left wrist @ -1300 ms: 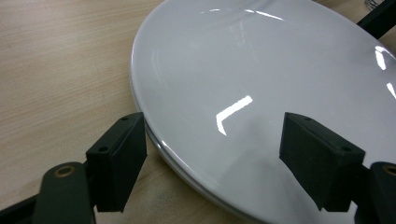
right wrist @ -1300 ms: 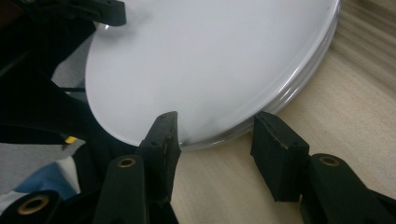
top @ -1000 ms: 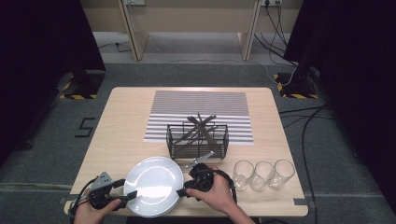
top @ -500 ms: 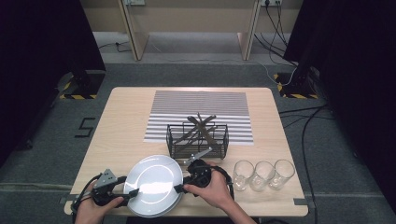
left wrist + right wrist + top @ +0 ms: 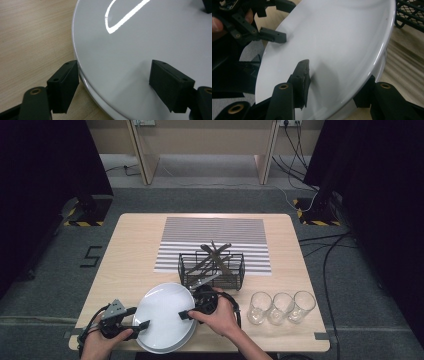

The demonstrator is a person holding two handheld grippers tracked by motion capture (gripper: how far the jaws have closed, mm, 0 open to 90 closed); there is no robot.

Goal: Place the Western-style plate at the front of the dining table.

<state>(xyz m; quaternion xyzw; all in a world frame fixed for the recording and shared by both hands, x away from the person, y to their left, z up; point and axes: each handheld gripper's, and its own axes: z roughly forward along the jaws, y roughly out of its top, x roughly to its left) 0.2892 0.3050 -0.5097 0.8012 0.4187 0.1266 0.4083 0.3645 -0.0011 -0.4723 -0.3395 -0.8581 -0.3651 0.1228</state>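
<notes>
Straddling the rim of a round glossy white plate (image 5: 165, 317) from both sides: left gripper (image 5: 142, 324) at its left edge, right gripper (image 5: 184, 314) at its right edge. Plate sits at the near edge of the light wooden table (image 5: 130, 255), just in front of the black wire basket (image 5: 212, 270) of metal cutlery. In the left gripper view the jaws stand wide, one off the rim over the table, the other over the plate's face (image 5: 140, 37); pads not pressing. A second rim shows under it (looks like a stack). In the right gripper view the plate (image 5: 332, 45) is tilted, one jaw on top, one under the rim; jaws wide and just been closing a little, contact unclear. Three clear drinking glasses (image 5: 281, 307) stand in a row to the right.
</notes>
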